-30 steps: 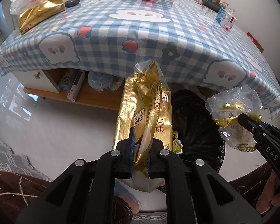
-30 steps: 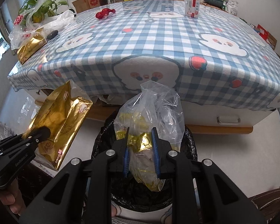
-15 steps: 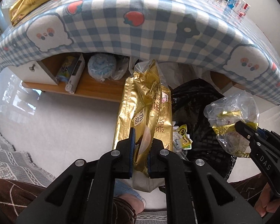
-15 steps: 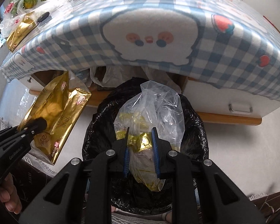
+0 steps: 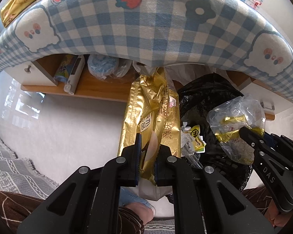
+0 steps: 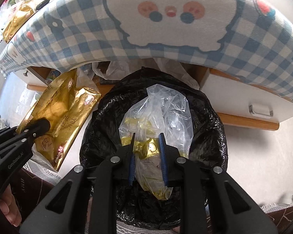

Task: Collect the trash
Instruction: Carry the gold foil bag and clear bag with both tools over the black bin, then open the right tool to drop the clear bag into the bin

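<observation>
The left gripper (image 5: pixel 147 146) is clamped on a gold pack (image 5: pixel 152 115) just left of the black bin (image 6: pixel 205 117), while the right gripper (image 6: pixel 147 146) pinches a clear bag (image 6: pixel 166 113) (gold wrappers inside) right over the bin's mouth, below the checked tablecloth (image 6: pixel 87 35).

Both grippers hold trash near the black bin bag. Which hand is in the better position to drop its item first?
Right, probably. The right gripper holds the clear plastic bag directly over the opening of the black bin bag. The left gripper holds the gold package beside the bin, over the floor, so it must move sideways first.
</observation>
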